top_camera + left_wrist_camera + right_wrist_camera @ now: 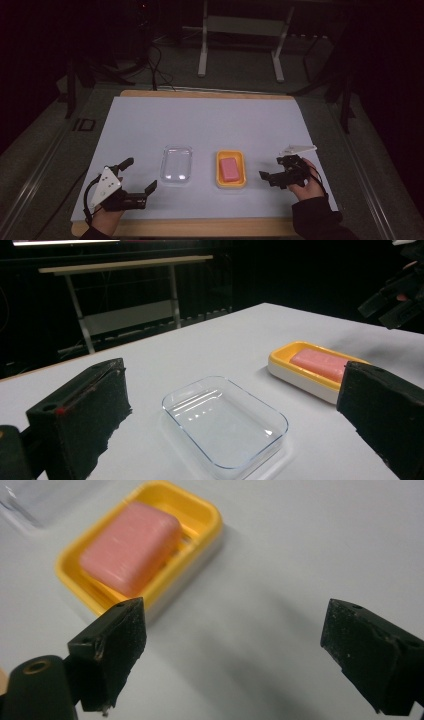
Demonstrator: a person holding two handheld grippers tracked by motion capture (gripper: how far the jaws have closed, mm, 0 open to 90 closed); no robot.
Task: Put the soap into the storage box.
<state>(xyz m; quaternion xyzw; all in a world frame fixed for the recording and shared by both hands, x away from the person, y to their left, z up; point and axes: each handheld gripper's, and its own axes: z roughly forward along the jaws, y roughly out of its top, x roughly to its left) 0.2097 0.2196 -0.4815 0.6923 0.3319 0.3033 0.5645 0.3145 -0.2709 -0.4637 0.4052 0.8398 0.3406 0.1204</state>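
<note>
A person is standing at the near edge of the table, forearms coming in low, a gripper in each hand. The left gripper (141, 175) is hovering over the near left part of the white table cover (210, 120), its jaws spread wide apart with nothing between them. In the left gripper view those two black jaws are framing a clear plastic lid (225, 422), which is lying flat on the cover just ahead of them.

The right gripper (270, 168) is sitting at the near right, held in a dark-sleeved hand (305, 187), and its jaws are also standing well apart and gripping nothing. They are pointing leftward toward a yellow soap dish (231, 169), close beside it but not touching. In the right gripper view the dish (150, 545) is lying just beyond the left-hand jaw in that picture.

A pink bar of soap (229, 169) is resting inside the yellow dish, roughly centred in it. The clear lid (176, 163) and the dish are lying side by side near the middle of the cover, close together but apart, the lid to the left.

Farther off, the wooden table edge (200, 93) is showing beyond the cover, and past it a pale metal frame (240, 40) is standing on the dark floor.
</note>
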